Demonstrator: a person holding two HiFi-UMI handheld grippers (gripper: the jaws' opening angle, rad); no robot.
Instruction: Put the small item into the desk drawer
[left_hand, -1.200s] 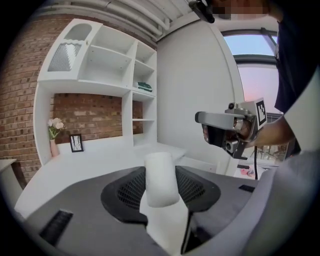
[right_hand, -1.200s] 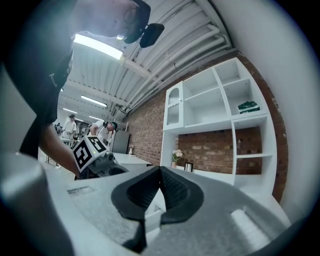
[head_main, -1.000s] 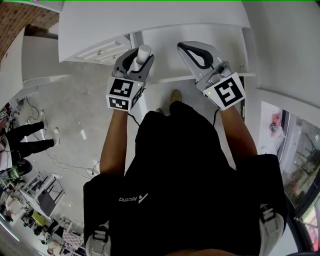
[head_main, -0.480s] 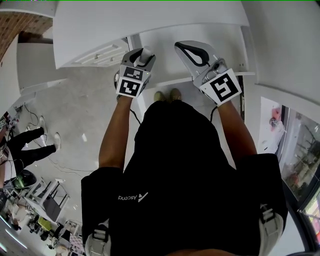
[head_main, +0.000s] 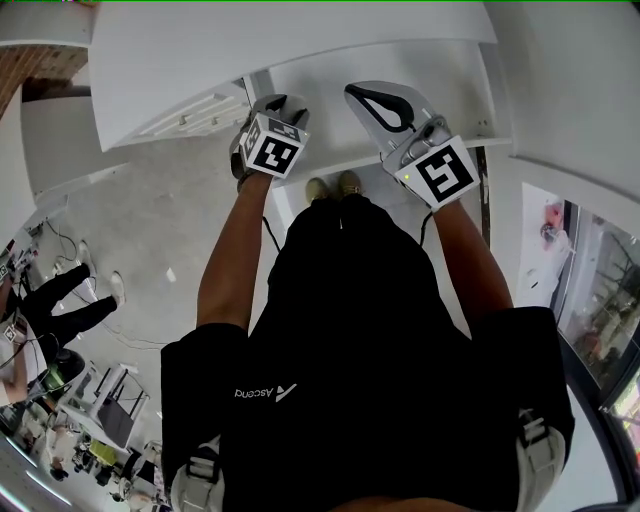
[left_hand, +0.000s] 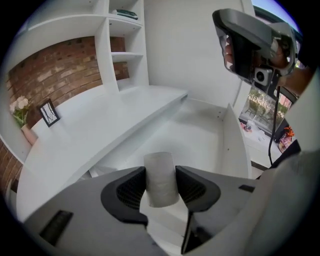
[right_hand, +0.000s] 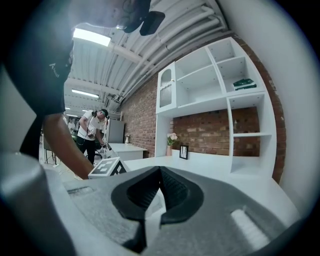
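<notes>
A small white cylinder (left_hand: 160, 165) stands upright between the pads of my left gripper (left_hand: 160, 173), which is shut on it. It hangs over the open white drawer (left_hand: 200, 132), whose far right wall shows in the left gripper view. In the head view the left gripper (head_main: 283, 106) is at the drawer's (head_main: 325, 85) left front corner, under the desk top's (head_main: 250, 50) edge, and its marker cube hides the cylinder. My right gripper (head_main: 373, 96) is above the drawer's right half, shut with nothing in it; its jaw tips meet in the right gripper view (right_hand: 160, 172).
White shelves against a brick wall (left_hand: 65, 65) rise behind the desk. On the desk's far left stand a picture frame (left_hand: 49, 114) and a flower vase (left_hand: 21, 111). A person (head_main: 60, 290) stands on the floor to the left. My shoes (head_main: 335, 187) are below the drawer's front.
My left gripper has moved forward to the drawer and turned, so its cube now hides the cylinder in the head view. The right gripper has barely shifted.
</notes>
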